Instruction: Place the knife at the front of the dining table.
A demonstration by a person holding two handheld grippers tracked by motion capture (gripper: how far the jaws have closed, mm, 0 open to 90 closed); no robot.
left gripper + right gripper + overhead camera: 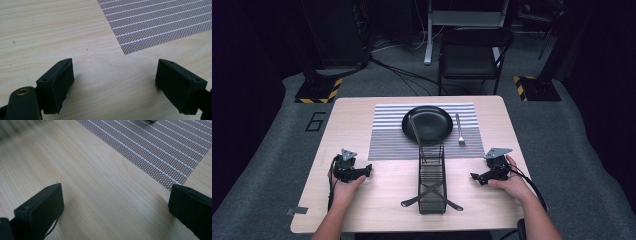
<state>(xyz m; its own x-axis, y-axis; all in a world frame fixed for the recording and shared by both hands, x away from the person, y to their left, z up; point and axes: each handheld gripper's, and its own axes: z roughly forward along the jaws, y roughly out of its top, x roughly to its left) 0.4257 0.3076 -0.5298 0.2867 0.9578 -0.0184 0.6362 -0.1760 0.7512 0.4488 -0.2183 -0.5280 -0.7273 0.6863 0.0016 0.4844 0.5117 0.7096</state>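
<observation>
High view: a pale wooden surface carries a striped placemat toward its far edge, with a black plate on the mat's middle and a fork lying on the mat just right of the plate. A thin utensil rests across the plate's left part. A long, narrow wire basket sits near the middle of the surface, its far end over the mat's near edge and its near end close to the person's edge of the surface; two dark handles splay from its near end.

The left gripper rests on bare wood left of the basket, well apart from it, held by the left hand. The right gripper rests right of the basket, near the surface's right edge, held by the right hand. Bare wood lies between each gripper and the basket.

Left gripper view: the jaws stand wide with nothing between them, over wood, the mat's corner ahead. Right gripper view: the jaws stand wide and hold nothing, with the mat's edge running diagonally ahead.

A folding chair stands on the floor beyond the far edge.
</observation>
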